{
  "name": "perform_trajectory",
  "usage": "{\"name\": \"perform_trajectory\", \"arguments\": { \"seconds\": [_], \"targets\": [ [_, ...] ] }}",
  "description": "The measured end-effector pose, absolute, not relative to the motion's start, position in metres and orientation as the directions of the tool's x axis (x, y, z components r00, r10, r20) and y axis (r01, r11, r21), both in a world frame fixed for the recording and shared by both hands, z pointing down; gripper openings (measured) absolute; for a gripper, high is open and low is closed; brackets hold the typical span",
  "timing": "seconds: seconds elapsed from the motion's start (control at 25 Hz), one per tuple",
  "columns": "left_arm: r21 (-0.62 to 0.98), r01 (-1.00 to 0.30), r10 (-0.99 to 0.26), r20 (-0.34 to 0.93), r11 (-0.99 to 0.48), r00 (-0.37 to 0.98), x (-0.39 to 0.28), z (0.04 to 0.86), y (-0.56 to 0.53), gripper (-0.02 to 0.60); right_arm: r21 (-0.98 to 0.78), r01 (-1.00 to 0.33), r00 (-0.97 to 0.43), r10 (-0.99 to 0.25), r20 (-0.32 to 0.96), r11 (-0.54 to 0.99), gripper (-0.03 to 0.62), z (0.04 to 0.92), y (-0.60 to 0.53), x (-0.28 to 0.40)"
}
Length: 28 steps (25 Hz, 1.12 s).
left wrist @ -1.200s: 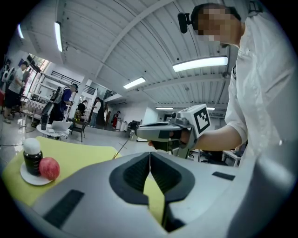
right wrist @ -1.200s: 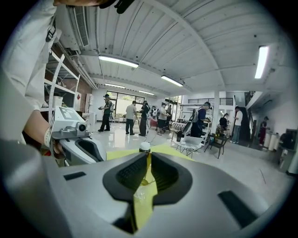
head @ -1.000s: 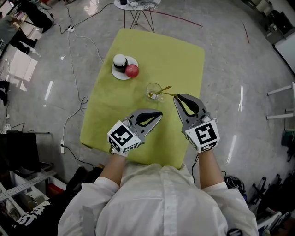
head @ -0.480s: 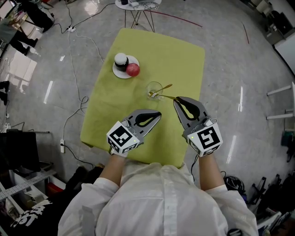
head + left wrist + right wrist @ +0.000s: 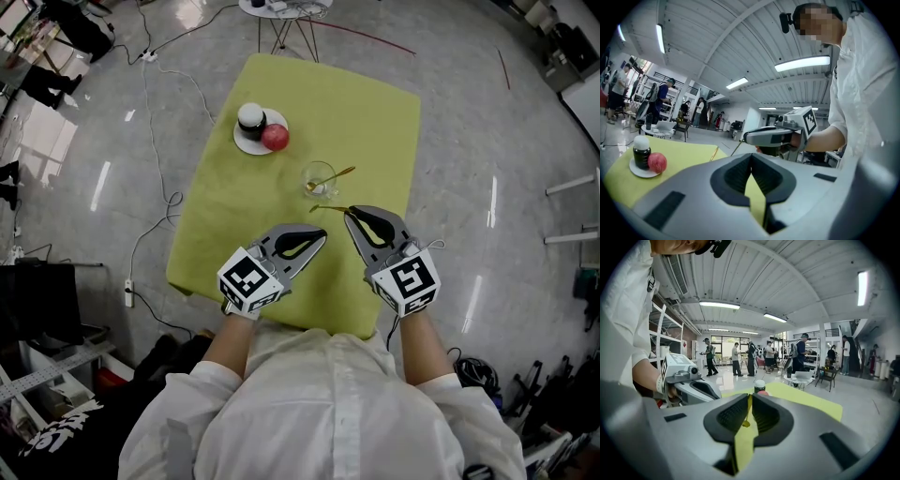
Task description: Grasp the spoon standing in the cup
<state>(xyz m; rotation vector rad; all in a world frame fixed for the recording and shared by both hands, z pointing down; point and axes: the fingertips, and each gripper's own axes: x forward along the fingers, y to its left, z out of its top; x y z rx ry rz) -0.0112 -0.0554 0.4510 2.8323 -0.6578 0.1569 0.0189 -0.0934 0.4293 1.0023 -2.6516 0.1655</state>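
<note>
Head view: yellow-green cloth table (image 5: pixel 375 112) on a glossy grey floor (image 5: pixel 469 141), with cables (image 5: pixel 150 112) trailing at the left. A white plate (image 5: pixel 242 142) sits on the far left of the cloth. It bears a dark jar (image 5: pixel 250 119) with a white lid and a red apple (image 5: pixel 275 138), the two touching. The glass cup (image 5: pixel 318 178) stands near the middle, and a second spoon (image 5: pixel 339 173), gold, leans in it with its handle over the right rim.

The held spoon (image 5: pixel 328 208) is out of the cup, roughly level, just on the near side of it. The right gripper (image 5: pixel 349 214) pinches it at the jaw tips. The left gripper (image 5: pixel 323 234) is low over the near cloth, apart from the right, with its jaws pressed together on nothing.

Right gripper view adds a thin gold stem clamped between the pads, with a rounded end (image 5: pixel 746 423) in the gap behind the tips. Beyond is a hall with people standing (image 5: pixel 736 359), shelving at the left and strip lights.

Left gripper view adds the jaw tips meeting, with cloth showing through the wedge behind them. The right gripper is seen side-on, the stem jutting from its tip.
</note>
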Motion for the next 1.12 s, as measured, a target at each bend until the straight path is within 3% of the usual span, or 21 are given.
{"name": "perform_trajectory", "arguments": {
  "seconds": [0.64, 1.12],
  "targets": [
    [0.222, -0.445, -0.410, 0.189, -0.867, 0.892, -0.014, 0.467, -0.046, 0.003, -0.168, -0.686, -0.684, -0.549, 0.481, 0.708, 0.029, 0.498, -0.096, 0.023],
    [0.221, -0.450, -0.414, 0.191, -0.865, 0.890, -0.011, 0.467, -0.049, 0.003, -0.188, -0.772, -0.600, -0.600, 0.530, 0.607, 0.038, 0.514, -0.122, 0.051]
  ]
}}
